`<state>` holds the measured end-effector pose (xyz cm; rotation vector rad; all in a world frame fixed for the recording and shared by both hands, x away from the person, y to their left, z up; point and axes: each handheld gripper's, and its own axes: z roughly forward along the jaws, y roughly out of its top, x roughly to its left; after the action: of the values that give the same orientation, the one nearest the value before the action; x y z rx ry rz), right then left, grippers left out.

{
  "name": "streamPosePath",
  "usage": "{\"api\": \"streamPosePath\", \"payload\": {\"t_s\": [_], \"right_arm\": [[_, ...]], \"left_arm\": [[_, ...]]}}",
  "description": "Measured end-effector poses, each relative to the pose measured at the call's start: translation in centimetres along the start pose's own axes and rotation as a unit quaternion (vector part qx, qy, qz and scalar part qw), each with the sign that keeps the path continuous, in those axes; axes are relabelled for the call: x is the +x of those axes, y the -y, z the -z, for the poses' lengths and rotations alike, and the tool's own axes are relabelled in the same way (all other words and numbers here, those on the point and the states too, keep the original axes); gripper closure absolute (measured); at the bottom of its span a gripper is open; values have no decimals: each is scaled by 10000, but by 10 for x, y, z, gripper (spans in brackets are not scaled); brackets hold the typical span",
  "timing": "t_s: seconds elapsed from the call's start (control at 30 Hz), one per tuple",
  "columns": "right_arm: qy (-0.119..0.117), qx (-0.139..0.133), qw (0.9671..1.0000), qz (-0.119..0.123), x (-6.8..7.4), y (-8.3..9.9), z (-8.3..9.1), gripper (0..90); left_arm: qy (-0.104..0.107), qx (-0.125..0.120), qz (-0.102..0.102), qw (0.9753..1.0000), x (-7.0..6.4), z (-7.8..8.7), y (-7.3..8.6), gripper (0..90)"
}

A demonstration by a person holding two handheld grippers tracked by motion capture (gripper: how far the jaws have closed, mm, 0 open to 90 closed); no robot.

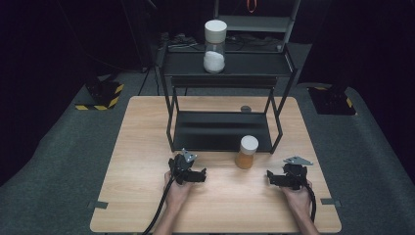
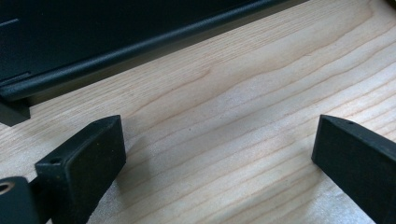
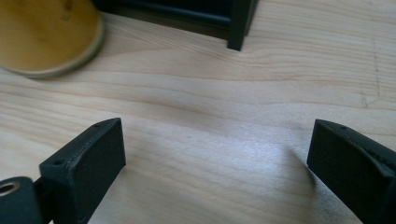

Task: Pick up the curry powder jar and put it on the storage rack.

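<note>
Both the left gripper [image 1: 199, 175] and right gripper [image 1: 272, 177] rest wide open, holding nothing. The small orange-filled jar with a white lid [image 1: 247, 152] stands just ahead-left of the right gripper; approach level and centre it between the jaws before closing.

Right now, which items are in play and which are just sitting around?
In play:
- orange-filled jar, on the table between the grippers
- left gripper, open
- right gripper, open
- black shelf rack, probably

Just there:
- white-filled jar on the rack's top shelf
- hazard-striped blocks on the floor
</note>
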<state>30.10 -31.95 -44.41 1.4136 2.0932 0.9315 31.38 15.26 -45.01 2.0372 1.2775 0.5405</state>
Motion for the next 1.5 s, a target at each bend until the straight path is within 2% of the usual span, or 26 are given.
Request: {"api": "streamPosePath", "payload": {"t_s": [0.13,0.17,0.37,0.57,0.77,1.1,1.5], "right_arm": [[-177,-37,9998,52,0,3,5,35],[-270,-18,9995,151,1,4,7,35],[-601,-17,9978,293,7,1,6,36],[-767,-20,9959,482,21,-14,-2,40],[-981,-145,9938,503,28,-30,-11,49],[-1077,-328,9926,463,40,-52,-21,85],[-1109,-560,9916,347,41,-60,-29,181]], "left_arm": [[2,-1,7,10000,0,0,0,26],[8,-3,15,10000,0,0,0,25],[23,6,5,10000,1,0,0,20],[25,8,8,10000,1,0,0,20],[25,8,7,10000,1,0,-1,19],[22,12,4,10000,1,0,-1,19],[22,12,2,10000,1,0,-1,19]]}}
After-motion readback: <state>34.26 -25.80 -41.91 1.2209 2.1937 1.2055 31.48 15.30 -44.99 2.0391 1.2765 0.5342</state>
